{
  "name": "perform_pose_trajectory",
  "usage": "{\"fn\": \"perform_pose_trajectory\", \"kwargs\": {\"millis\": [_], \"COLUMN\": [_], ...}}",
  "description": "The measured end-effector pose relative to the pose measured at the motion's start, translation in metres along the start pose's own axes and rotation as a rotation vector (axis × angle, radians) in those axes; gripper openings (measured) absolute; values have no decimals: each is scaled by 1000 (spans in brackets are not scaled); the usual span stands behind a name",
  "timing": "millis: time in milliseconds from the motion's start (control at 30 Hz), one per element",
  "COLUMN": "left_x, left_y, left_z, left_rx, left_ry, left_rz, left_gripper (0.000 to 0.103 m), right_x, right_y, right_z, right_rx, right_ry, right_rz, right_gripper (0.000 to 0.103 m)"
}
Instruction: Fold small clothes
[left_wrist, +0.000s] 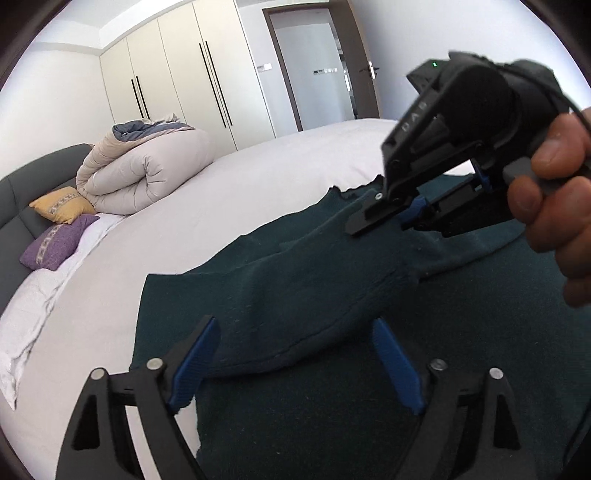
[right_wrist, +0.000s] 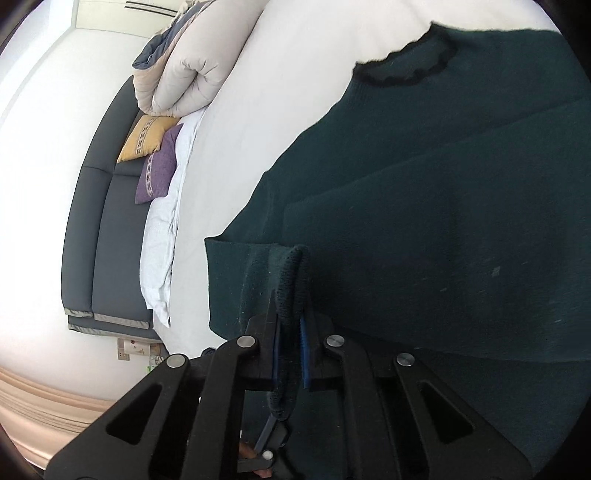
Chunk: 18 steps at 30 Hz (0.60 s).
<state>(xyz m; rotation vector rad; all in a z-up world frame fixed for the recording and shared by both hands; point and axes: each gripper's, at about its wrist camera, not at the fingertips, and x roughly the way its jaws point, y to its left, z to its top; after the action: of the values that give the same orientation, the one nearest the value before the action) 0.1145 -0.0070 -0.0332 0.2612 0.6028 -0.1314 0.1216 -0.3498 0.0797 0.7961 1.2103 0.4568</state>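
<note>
Since the right claw (right_wrist: 291, 354) at the lower middle of its frame pinches only the sweater's (right_wrist: 424, 229) cuff (right_wrist: 290, 291), the knit could slip free mid-fold, while the left claw (left_wrist: 295, 365) hangs spread over the sweater lying across the bed (left_wrist: 229, 206).

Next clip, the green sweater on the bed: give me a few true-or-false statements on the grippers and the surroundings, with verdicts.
1. The right gripper is shut on the sweater. True.
2. The left gripper is clamped on fabric. False: its jaws stand open over the sweater.
3. The sweater lies on a wooden table. False: it lies on the bed.
4. A yellow cushion and a purple cushion sit by the headboard. True.
</note>
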Motion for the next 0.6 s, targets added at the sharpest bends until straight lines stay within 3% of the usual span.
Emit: {"fn": "perform_pose_trajectory", "kwargs": {"millis": [133, 300, 600], "left_x": [2, 7, 2], "left_y": [-3, -17, -11], "left_z": [-5, -3, 0], "left_rx": [-42, 3, -24], "left_ry": [38, 61, 37], "left_rz": [-54, -79, -101], "left_gripper": [87, 80, 80], "right_x": [-40, -72, -91], "right_y": [-25, -56, -92], "right_z": [25, 54, 86], "right_rx": [16, 57, 40], "right_ry": [-56, -118, -140], "right_rz": [-129, -288, -402], "right_gripper": [7, 7, 7]}}
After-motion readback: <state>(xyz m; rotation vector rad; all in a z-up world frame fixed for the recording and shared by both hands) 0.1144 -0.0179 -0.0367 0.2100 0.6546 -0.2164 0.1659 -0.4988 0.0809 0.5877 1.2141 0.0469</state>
